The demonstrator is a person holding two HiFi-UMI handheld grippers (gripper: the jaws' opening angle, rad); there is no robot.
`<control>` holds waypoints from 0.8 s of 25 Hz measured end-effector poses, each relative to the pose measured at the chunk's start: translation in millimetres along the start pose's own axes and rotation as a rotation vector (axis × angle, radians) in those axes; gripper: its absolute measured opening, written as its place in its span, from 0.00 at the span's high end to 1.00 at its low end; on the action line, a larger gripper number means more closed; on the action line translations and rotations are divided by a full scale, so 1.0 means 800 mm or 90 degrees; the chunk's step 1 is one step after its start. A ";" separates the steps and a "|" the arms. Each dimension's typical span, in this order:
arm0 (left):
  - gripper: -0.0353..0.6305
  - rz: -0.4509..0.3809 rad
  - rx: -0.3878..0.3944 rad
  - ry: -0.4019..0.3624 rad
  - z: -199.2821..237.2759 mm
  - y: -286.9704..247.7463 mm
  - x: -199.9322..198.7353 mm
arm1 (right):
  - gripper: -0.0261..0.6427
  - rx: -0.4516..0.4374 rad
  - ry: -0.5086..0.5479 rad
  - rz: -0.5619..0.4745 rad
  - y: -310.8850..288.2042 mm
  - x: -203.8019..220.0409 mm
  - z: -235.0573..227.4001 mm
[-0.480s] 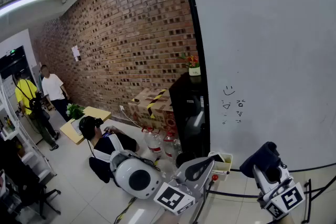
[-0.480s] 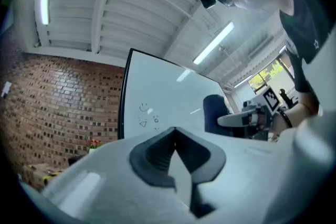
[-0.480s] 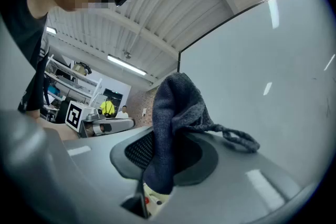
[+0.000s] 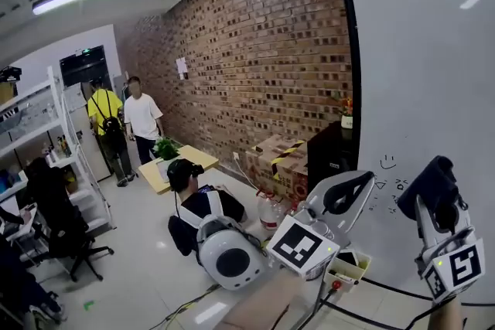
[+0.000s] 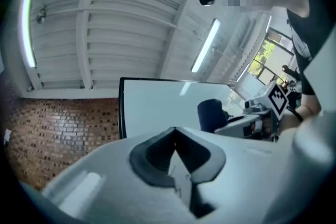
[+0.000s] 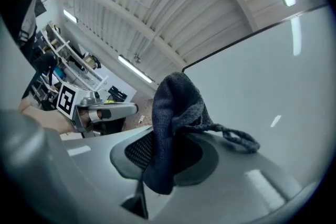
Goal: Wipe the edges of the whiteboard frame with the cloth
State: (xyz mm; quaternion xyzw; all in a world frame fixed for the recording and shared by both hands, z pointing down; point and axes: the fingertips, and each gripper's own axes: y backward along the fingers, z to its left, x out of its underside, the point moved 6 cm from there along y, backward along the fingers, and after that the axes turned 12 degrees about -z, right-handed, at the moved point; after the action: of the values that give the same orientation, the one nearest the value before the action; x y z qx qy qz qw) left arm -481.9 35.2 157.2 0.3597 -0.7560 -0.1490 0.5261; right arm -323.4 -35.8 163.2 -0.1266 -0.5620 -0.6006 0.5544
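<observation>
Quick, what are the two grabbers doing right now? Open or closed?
Left gripper: shut, holding nothing.
Right gripper: shut on the dark cloth.

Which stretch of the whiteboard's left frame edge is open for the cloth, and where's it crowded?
Upper left frame edge is open, bordered only by brick wall. Lower down it's crowded: black cabinet with plant, cardboard boxes beside it. The right gripper holds the cloth.

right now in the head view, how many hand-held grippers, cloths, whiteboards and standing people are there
hand-held grippers: 2, the left hand-held gripper and the right hand-held gripper
cloth: 1, held in the right one's jaws
whiteboard: 1
standing people: 2, the person in yellow and the person in white
total: 6
</observation>
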 end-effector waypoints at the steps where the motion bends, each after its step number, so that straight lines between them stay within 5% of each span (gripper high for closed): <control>1: 0.94 -0.014 -0.007 -0.015 0.010 -0.017 -0.007 | 0.84 0.002 0.017 -0.002 -0.015 -0.009 -0.012; 7: 0.94 -0.089 -0.043 -0.094 0.078 -0.105 -0.054 | 0.84 -0.018 0.035 -0.082 -0.112 -0.062 -0.074; 13: 0.94 -0.117 -0.028 -0.153 0.092 -0.184 -0.081 | 0.84 -0.065 0.041 -0.097 -0.151 -0.103 -0.126; 20: 0.94 -0.140 -0.019 -0.208 0.130 -0.226 -0.124 | 0.84 -0.059 0.154 -0.103 -0.199 -0.152 -0.132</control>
State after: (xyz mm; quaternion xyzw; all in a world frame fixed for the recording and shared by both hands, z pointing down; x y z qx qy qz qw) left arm -487.1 -37.2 -62.3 0.4030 -0.7852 -0.2732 0.3826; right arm -359.0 -97.6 -51.8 -0.0335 -0.4712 -0.6795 0.5614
